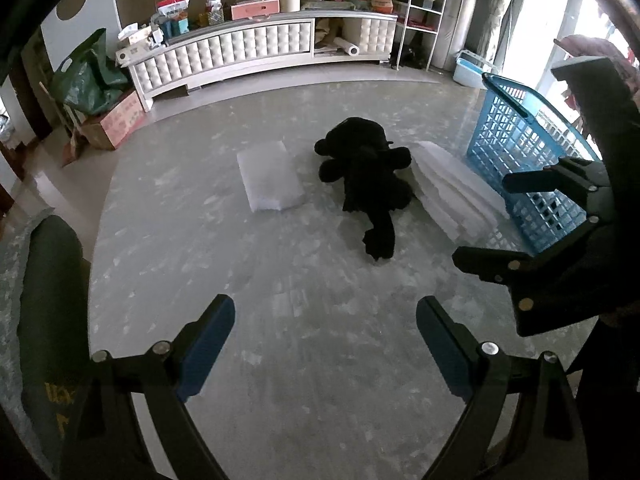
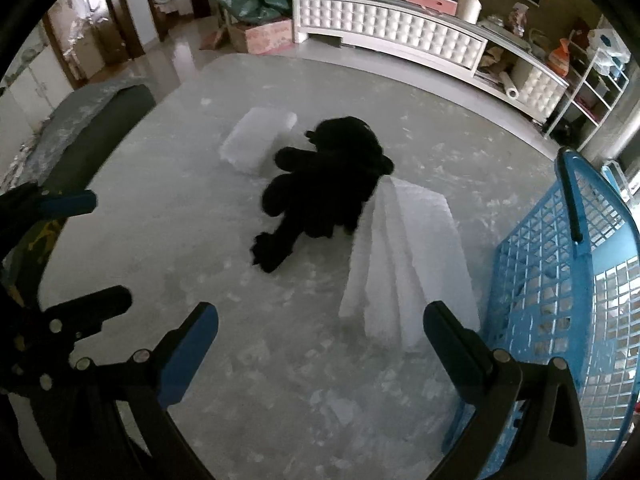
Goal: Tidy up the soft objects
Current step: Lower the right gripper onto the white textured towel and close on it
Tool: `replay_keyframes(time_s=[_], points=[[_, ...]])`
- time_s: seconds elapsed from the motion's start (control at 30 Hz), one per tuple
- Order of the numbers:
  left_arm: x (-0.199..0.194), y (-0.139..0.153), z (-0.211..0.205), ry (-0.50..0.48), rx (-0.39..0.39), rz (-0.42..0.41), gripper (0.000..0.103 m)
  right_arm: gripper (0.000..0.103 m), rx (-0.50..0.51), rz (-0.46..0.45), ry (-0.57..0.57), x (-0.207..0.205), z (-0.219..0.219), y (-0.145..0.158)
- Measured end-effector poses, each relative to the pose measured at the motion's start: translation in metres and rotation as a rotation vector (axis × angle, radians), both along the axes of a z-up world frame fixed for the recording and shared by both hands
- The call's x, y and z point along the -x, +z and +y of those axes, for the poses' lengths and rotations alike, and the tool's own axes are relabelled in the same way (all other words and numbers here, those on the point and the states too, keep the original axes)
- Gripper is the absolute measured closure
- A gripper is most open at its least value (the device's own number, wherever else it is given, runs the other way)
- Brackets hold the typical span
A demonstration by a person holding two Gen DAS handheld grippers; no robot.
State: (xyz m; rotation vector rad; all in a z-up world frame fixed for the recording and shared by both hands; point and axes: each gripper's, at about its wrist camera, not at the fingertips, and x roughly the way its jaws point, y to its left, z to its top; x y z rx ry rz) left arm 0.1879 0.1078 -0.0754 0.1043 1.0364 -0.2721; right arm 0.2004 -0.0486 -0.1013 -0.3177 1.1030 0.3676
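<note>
A black plush toy [image 1: 368, 176] [image 2: 324, 188] lies on the grey marbled table [image 1: 200, 264] [image 2: 168, 216]. A small white pillow [image 1: 268, 176] [image 2: 256, 140] rests to its left, apart from it. On its right a fanned stack of white foam sheets [image 1: 452, 192] [image 2: 408, 256] touches the toy. Beyond the stack a blue plastic basket [image 1: 528, 160] [image 2: 560, 280] stands on the table's right side. My left gripper [image 1: 326, 344] [image 2: 110, 248] hangs open above bare table, short of the toy. My right gripper [image 2: 320, 340] [image 1: 482, 220] is open too, empty, just in front of the foam stack.
A dark padded chair [image 1: 52, 300] [image 2: 96, 128] stands against the table's left edge. Beyond the table a white tufted cabinet [image 1: 248, 48] [image 2: 400, 36] carries clutter. A green bag on a cardboard box [image 1: 116, 120] sits at its left, a white wire rack [image 1: 420, 12] at its right.
</note>
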Motion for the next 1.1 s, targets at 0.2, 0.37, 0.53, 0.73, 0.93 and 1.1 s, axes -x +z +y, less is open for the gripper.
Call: replay_keyframes(time_s=[0.2,0.37,0.53,0.73,0.93,1.1], points=[[-0.012,-0.013,0.0,0.0,0.007,0.008,0.012,0.0,0.036,0.002,-0.025,-0.013,-0.003,-0.01],[-0.025,-0.027,0.0,0.034,-0.017,0.009,0.012,0.0,0.044,0.011,-0.067,-0.026,-0.011,-0.022],[-0.036,-0.036,-0.002,0.027,0.002,0.03,0.012,0.013,0.072,0.027,-0.086,-0.035,-0.013,-0.034],[-0.043,-0.038,-0.003,0.015,0.015,0.028,0.012,0.032,0.078,0.066,-0.106,-0.044,-0.011,-0.05],[-0.045,-0.041,-0.001,0.015,0.03,0.027,0.012,0.047,0.118,0.064,-0.101,-0.048,-0.01,-0.057],[-0.046,-0.041,-0.001,0.01,0.048,0.025,0.012,0.073,0.181,0.018,-0.109,-0.046,-0.012,-0.055]])
